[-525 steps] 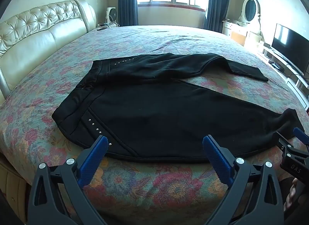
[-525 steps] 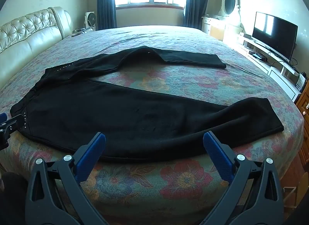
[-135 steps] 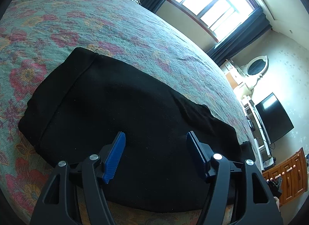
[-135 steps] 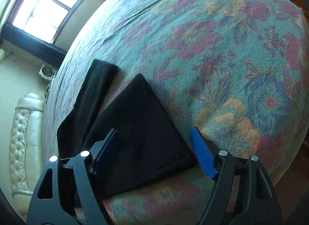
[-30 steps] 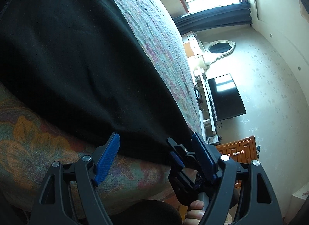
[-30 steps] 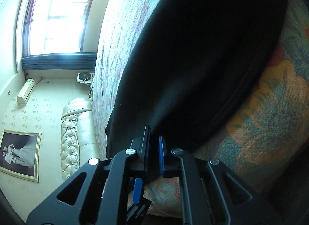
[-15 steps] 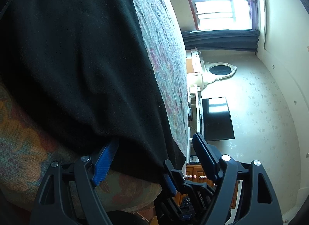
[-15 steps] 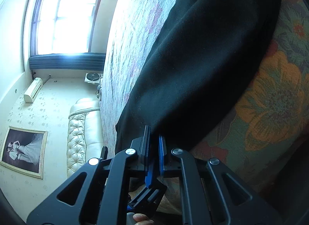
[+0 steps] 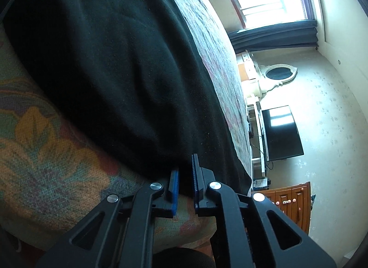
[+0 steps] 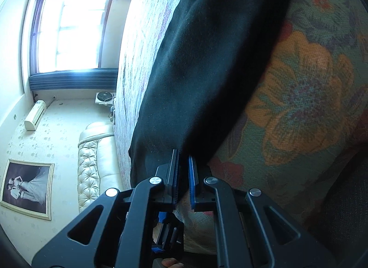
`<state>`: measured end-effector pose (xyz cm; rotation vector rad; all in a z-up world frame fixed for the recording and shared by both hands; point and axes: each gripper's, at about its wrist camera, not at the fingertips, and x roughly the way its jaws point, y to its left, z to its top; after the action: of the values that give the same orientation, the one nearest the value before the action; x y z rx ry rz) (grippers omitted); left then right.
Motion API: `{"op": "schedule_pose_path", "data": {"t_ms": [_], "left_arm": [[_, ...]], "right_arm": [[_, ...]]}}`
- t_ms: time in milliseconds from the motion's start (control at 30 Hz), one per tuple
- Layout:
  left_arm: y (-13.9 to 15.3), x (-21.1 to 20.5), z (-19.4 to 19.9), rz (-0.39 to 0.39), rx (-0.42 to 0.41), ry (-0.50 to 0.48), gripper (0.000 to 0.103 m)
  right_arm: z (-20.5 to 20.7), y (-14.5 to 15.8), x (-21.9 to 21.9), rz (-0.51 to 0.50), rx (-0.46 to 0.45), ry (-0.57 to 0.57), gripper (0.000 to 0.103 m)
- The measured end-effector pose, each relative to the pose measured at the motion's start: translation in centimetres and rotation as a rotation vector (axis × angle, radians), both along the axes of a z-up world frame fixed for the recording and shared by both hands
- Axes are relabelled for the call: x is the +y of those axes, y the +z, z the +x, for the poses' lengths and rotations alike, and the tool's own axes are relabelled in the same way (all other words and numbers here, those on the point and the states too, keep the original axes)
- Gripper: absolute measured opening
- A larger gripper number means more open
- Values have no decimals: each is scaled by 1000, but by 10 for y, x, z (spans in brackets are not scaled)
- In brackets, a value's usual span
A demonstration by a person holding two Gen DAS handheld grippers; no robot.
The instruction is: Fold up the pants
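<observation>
Floral bedspread in teal, orange and red covers the wide bed where the black pants lie, their dark fabric stretching from the near edge of the mattress back across the cover. At that near edge the left gripper has its blue-padded fingers drawn close together with a fold of the pants' hem pinched between them. The right gripper is likewise nearly closed, its blue pads clamped on the edge of the same black cloth, which runs up and away from the fingers. Below the right gripper, part of the other tool and a fingertip of the person's hand show at the bottom of the right wrist view. Beyond the bed, the left wrist view takes in a bright window with dark curtains, an oval mirror, a flat television and a wooden cabinet. The right wrist view shows a tufted cream headboard, a framed photograph, a wall air conditioner and a small fan.
</observation>
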<state>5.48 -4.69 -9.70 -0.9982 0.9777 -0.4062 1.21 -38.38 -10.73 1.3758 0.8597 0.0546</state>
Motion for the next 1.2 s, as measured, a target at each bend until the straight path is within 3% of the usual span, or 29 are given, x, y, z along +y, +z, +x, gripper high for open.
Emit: {"op": "schedule_pose_path", "data": {"t_ms": [200, 267, 300, 433, 500, 567, 633, 667, 800, 867, 933, 1067, 1200], "left_arm": [[2, -7, -1, 4, -9, -12, 10], [4, -6, -2, -9, 7, -19, 12], [6, -4, -3, -12, 11, -26, 14], [26, 2, -8, 27, -34, -85, 36], [40, 9, -9, 60, -85, -118, 45], [55, 18, -7, 101, -143, -145, 65], [71, 32, -4, 151, -209, -157, 79], [79, 40, 0, 189, -243, -168, 81], [102, 77, 13, 441, -364, -195, 86], [106, 100, 16, 561, -382, -166, 86], [105, 132, 21, 630, -383, -125, 86], [96, 210, 33, 631, -287, 38, 86], [87, 270, 29, 566, -195, 213, 86]], "right_arm": [[-3, 0, -5, 11, 1, -2, 10], [-9, 13, -13, -10, -7, -42, 35], [-14, 21, -22, -36, -20, -68, 41], [-45, 60, -80, -115, -123, -246, 56], [-60, 66, -119, -128, -106, -358, 60], [-72, 58, -157, -60, -66, -461, 60], [-74, 51, -193, -44, -13, -492, 60], [-75, 51, -209, -55, -5, -499, 60], [-53, 60, -264, -249, 47, -359, 60], [-42, 51, -288, -281, 55, -273, 60], [-31, 42, -300, -269, 27, -206, 60], [-8, 25, -300, -255, -18, -58, 63], [3, 11, -295, -150, -82, 11, 74]]}}
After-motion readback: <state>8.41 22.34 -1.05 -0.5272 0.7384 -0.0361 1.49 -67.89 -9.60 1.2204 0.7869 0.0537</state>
